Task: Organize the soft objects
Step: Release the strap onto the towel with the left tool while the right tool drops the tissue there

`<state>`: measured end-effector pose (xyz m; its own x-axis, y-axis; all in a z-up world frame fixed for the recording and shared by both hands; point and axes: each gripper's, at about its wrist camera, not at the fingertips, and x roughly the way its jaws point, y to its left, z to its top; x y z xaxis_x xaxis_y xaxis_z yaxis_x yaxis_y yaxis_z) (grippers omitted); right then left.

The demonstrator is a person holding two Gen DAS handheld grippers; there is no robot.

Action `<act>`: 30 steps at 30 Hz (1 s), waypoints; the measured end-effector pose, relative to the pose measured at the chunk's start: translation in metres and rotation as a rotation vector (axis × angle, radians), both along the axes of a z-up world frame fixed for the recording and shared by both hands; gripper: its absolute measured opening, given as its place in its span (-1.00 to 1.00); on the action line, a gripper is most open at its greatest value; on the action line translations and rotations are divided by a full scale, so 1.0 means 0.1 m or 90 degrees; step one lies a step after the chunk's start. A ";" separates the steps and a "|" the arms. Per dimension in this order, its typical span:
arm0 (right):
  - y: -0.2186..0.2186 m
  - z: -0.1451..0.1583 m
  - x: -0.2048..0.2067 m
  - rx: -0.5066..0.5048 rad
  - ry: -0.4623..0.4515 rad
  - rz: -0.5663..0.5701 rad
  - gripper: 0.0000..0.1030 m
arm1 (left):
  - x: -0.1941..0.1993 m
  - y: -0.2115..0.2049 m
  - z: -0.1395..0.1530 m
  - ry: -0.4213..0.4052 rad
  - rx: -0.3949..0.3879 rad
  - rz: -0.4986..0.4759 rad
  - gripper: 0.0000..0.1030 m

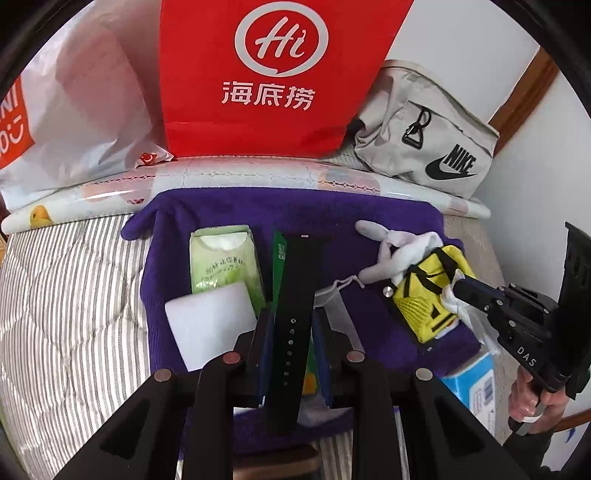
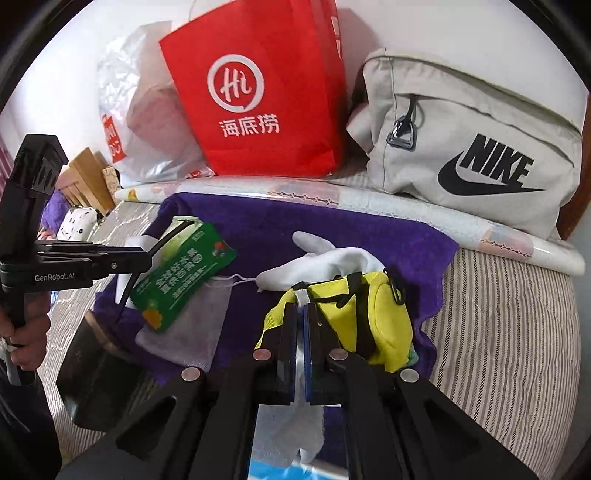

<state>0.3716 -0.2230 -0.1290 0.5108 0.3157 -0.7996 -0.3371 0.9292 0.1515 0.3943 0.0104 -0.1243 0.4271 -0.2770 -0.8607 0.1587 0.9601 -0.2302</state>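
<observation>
Striped bed — white wall, perhaps plaster.

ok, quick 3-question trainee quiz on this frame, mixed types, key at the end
1. True or false: the left gripper is shut on a black strap.
2. What does the right gripper pinch? A) red bag B) white cloth C) green packet
3. Fill in: the yellow pouch lies on the ____ towel.

Key: 1 true; 2 B, the white cloth, pressed against the yellow pouch; 3 purple. The red bag and the green packet lie apart from the right gripper.
</observation>
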 end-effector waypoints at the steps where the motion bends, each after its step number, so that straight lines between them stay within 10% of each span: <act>1: 0.00 -0.02 0.03 -0.001 0.004 -0.001 -0.94 | 0.02 0.00 -0.01 0.002 0.004 0.002 -0.59; 9: 0.00 -0.14 0.13 0.002 0.047 0.004 -0.73 | 0.06 -0.04 -0.06 0.010 0.020 -0.011 -0.37; 13: 0.01 -0.12 0.09 0.001 0.046 0.007 -0.07 | -0.01 -0.05 0.04 -0.011 0.028 -0.010 -0.05; 30: -0.02 0.52 -0.57 0.005 -0.011 -0.046 0.20 | -0.84 0.09 0.56 -0.075 0.038 0.024 0.31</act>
